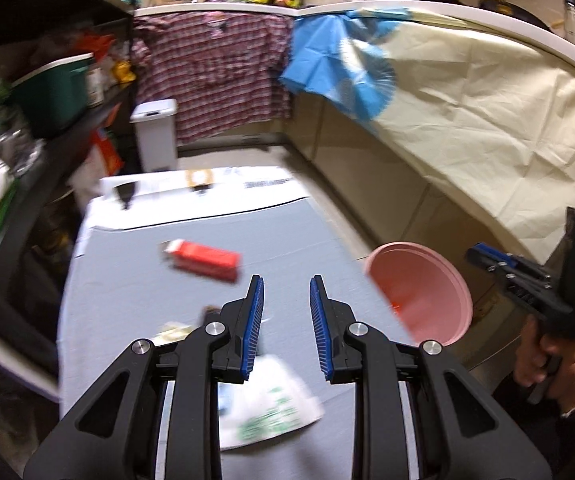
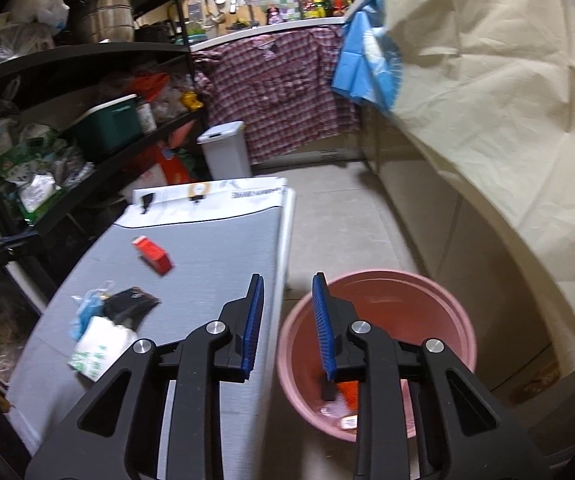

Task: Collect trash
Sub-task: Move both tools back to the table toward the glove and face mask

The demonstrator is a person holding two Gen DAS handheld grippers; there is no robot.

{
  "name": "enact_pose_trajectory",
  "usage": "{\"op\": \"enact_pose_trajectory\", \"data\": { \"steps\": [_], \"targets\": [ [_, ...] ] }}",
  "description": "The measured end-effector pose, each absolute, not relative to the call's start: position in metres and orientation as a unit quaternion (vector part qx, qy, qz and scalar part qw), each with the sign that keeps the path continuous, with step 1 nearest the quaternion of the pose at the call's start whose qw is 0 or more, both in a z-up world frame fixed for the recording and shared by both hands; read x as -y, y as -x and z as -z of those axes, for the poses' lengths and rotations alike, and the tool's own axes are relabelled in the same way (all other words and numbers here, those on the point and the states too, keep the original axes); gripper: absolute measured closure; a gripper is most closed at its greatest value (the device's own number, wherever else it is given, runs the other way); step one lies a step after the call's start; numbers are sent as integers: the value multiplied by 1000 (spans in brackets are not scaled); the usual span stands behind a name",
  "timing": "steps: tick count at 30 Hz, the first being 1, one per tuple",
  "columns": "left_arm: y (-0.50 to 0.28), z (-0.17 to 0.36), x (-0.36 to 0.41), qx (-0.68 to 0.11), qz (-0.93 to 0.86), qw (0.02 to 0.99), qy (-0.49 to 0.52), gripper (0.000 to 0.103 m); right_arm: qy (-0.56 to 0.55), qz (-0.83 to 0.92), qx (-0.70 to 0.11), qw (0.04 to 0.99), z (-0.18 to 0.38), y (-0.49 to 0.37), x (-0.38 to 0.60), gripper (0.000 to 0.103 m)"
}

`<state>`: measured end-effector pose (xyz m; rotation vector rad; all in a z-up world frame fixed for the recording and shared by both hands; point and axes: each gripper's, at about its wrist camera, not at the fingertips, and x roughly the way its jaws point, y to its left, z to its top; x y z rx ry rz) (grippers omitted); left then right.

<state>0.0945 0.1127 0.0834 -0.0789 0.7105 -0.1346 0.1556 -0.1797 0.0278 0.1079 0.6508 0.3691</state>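
Trash on the grey tabletop (image 2: 215, 248): a red carton (image 2: 152, 255) lies on its side mid-surface, well apart from a near cluster of a white-and-green wrapper (image 2: 97, 354), a black packet (image 2: 129, 303) and a blue plastic scrap (image 2: 87, 310) that touch one another. The pink bin (image 2: 427, 300) stands on the floor just beside the table edge, some scraps already in it. Left tool (image 1: 286, 312) hovers above the wrapper (image 1: 271, 404), jaws parted, empty; right tool (image 2: 287, 312) is over the bin rim, jaws parted, empty. Judged best: lower the left tool squarely over the wrapper, pinch a raised fold rather than the flat sheet, then carry it over the bin
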Motion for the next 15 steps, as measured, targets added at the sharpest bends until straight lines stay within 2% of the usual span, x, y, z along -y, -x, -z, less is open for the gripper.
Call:
{"op": "enact_pose_trajectory", "data": {
  "steps": [8, 15],
  "targets": [
    [-92, -77, -177, -350, 24, 935, 47, 79, -78, -237, -316, 915, -34, -154, 134, 77],
    [-98, -40, -205, -379, 11, 919, 104, 79, -105, -286, -331, 893, -25, -163, 88, 75]
  ]
}}
